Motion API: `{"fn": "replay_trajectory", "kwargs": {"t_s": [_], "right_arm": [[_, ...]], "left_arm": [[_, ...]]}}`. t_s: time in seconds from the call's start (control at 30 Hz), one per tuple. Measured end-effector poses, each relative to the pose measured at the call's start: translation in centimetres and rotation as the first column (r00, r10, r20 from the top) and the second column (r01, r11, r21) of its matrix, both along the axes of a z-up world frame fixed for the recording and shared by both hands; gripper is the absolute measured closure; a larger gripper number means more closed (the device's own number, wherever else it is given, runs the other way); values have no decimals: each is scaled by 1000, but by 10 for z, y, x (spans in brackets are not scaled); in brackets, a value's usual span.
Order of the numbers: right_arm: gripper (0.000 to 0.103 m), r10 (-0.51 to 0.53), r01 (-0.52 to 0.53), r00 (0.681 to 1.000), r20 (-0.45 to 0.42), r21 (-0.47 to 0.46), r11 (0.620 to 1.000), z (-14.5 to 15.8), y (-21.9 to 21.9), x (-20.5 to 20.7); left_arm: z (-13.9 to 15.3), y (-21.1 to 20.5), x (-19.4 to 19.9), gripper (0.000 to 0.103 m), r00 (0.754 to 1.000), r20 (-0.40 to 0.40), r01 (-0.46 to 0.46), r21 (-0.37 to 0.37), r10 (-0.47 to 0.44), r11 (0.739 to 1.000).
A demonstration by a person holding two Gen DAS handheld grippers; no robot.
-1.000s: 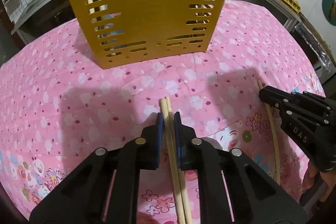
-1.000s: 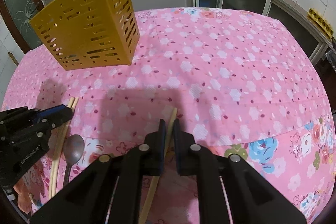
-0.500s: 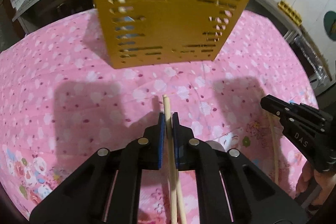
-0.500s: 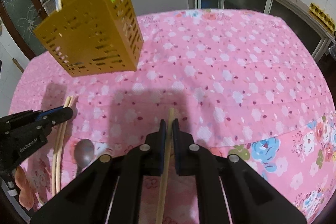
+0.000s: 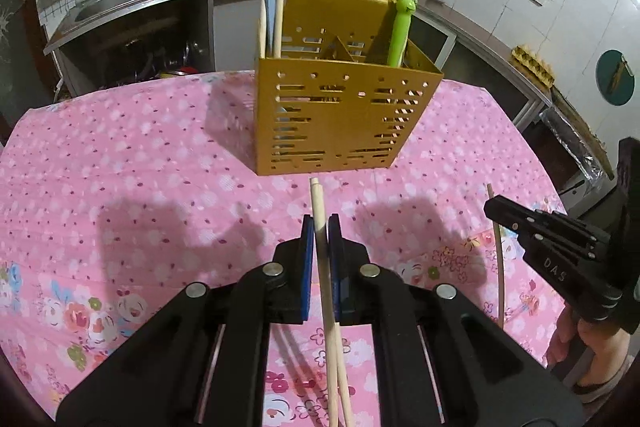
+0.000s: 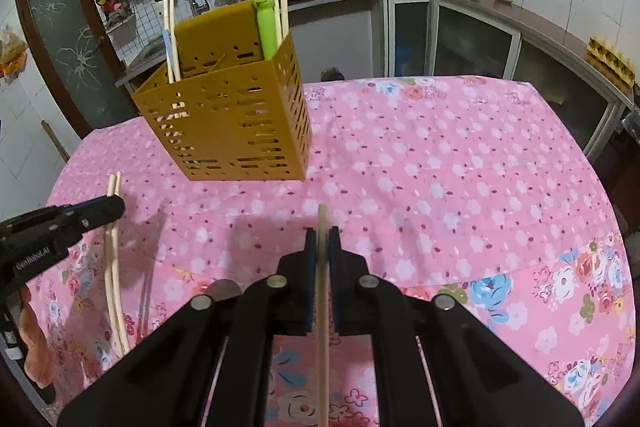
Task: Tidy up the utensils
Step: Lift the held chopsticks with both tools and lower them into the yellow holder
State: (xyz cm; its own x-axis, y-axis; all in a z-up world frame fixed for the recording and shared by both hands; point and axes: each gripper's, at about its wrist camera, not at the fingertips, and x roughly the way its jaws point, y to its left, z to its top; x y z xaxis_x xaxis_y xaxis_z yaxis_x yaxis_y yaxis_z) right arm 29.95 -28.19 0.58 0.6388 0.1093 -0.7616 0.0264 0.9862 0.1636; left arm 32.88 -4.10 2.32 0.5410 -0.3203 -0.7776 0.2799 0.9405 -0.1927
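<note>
On the pink flowered bench (image 5: 120, 155) the yellow holder (image 5: 344, 123) stood straight ahead of both tongs, the left tongs (image 5: 321, 227) clenched on two chopsticks (image 5: 320, 211) and the right tongs (image 6: 321, 237) on one chopstick (image 6: 322, 223), all pointing lengthwise toward it

yellow utensil caddy (image 5: 340, 123) on pink-clothed table (image 5: 120, 155)

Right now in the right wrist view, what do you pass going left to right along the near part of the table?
Left gripper → chopstick pair it holds → right gripper shut on a single chopstick → bare pink tablecloth.
</note>
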Motion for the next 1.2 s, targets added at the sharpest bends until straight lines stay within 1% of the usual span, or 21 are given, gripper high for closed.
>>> {"fn": "replay_trajectory", "kwargs": {"t_s": [0.07, 0.13, 0.17, 0.3, 0.4, 0.53, 0.63, 0.73, 0.87, 1.07, 1.2], "right_arm": [[97, -6, 6, 1000, -26, -9, 1000, -9, -1, 5], [97, -11, 11, 999, -50, -20, 1000, -19, -1, 9], [97, -11, 10, 998, -60, -21, 1000, -25, -1, 10], [97, -20, 19, 996, -84, -11, 1000, -43, -7, 15], [97, -28, 28, 997, -76, 6, 1000, -43, -12, 17], [97, -27, 28, 999, -38, 12, 1000, -29, -17, 14], [97, -28, 28, 1000, -2, 29, 999, -12, -21, 9], [97, -21, 20, 998, 54, 26, 999, 10, -22, 1], [97, -12, 8, 991, 132, 29, 1000, 35, -20, -12], [97, 5, -9, 974, 226, 16, 1000, 52, -10, -25], [97, 4, -8, 967, 255, 15, 1000, 58, -9, -29]], "left_arm": [[-9, -1, 11, 97, 999, -35, -3, 9, 3, 1000], [-26, 1, 25, 97, 995, -95, -23, 17, 24, 1000], [-32, 1, 28, 97, 994, -108, -33, 20, 35, 999], [-51, 2, 34, 97, 990, -129, -45, 30, 48, 999], [-51, 2, 35, 97, 991, -127, -47, 24, 50, 999], [-30, 8, 29, 98, 996, -65, -54, 6, 54, 999], [-5, 13, 21, 98, 998, 5, -58, -8, 58, 998], [20, 19, 9, 98, 995, 80, -64, -22, 65, 998], [42, 29, -3, 99, 986, 140, -80, -52, 86, 995], [56, 36, -15, 99, 976, 198, -82, -53, 91, 995], [58, 37, -22, 99, 966, 242, -85, -32, 91, 996]]}}
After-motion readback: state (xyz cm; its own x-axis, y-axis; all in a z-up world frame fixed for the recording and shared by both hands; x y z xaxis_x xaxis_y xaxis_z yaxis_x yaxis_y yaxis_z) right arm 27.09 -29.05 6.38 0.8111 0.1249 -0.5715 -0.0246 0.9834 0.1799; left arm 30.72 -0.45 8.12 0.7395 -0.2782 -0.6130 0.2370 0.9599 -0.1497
